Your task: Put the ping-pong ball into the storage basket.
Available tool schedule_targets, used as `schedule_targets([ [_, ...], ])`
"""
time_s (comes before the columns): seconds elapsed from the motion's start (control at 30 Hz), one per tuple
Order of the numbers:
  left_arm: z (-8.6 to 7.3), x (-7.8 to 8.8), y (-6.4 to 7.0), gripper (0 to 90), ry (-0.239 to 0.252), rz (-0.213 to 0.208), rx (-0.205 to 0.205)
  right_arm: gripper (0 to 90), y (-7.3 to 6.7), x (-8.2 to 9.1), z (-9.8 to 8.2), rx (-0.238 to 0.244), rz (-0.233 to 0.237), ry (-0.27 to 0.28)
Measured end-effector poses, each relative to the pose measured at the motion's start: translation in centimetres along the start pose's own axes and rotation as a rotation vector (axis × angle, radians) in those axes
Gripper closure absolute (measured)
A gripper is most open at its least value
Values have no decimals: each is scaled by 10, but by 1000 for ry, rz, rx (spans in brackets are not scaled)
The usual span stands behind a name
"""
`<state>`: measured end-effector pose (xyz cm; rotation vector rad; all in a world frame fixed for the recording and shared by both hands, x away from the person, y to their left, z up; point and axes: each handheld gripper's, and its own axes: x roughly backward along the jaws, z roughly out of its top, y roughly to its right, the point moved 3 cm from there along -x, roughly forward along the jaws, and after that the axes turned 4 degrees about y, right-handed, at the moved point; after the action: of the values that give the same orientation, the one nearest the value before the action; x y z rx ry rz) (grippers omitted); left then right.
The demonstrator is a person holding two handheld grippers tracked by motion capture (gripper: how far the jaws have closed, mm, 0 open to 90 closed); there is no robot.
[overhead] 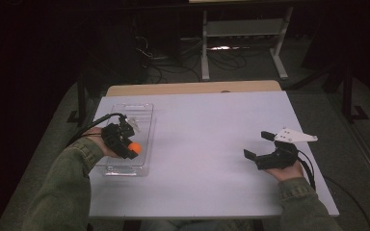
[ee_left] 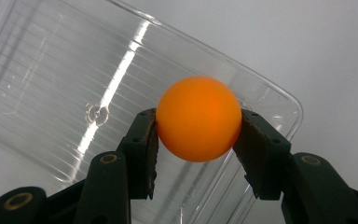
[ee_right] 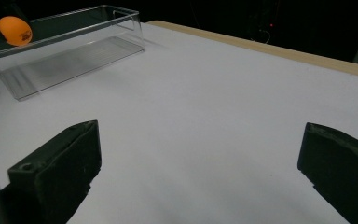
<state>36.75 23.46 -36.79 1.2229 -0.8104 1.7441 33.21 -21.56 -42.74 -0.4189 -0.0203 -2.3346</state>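
High view: an orange ball [overhead: 134, 147] is being held by the left gripper [overhead: 128, 143] above the near end of the clear tray [overhead: 142, 107]; nothing is seen lying in the tray. The right gripper [overhead: 259, 145] is being held well right of the tray.

Left gripper view: the ball is being pinched between both jaws, over the tray's corner.

Right gripper view: jaws are being held wide apart, unloaded, above the table [ee_right: 205, 107].

A white table [overhead: 212, 144] with a wooden far edge carries a clear plastic tray [overhead: 142, 113] at its left.

one orange ball [ee_left: 198, 118], one clear tray [overhead: 136, 109], two grippers
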Motion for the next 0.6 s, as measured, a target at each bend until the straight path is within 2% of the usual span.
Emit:
schedule_targets([
  [0.13, -2, -5, 1, 503, -3, -8, 3, 0, 0, 0, 0, 0, 1, -1],
  [0.27, -3, -13, 0, 503, -29, -13, -11, 0, 0, 0, 0, -1, 1, -2],
  [0.6, -2, -21, 2, 503, -35, -24, -10, 0, 0, 0, 0, 1, 3, -2],
])
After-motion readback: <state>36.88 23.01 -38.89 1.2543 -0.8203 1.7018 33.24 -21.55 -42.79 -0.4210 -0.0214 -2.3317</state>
